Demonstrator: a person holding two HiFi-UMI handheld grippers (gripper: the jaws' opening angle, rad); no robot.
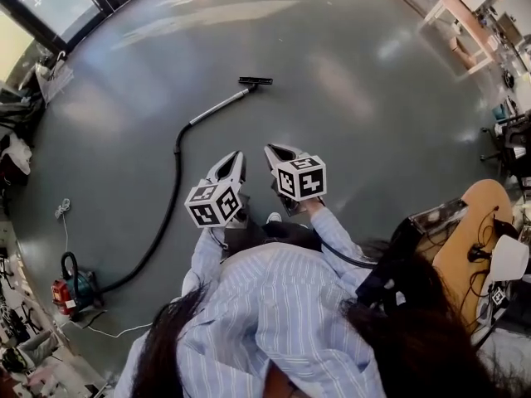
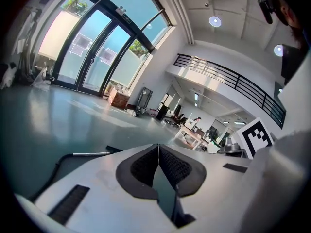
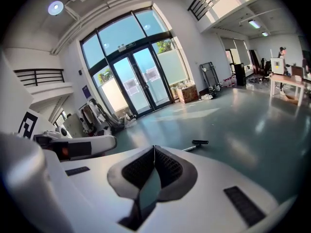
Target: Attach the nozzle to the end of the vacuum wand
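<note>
The nozzle (image 1: 255,80) lies at the wand (image 1: 220,104) tip, on the floor (image 1: 348,73).

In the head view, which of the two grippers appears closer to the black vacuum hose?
The left gripper: the hose runs along the floor on its side of the view, while the right gripper sits beyond it, farther away.

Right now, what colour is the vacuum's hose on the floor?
The hose is black, and it shows best in the head view.

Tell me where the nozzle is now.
In the head view, the nozzle lies on the floor just left of centre in the upper part, at the far tip of the wand.
</note>
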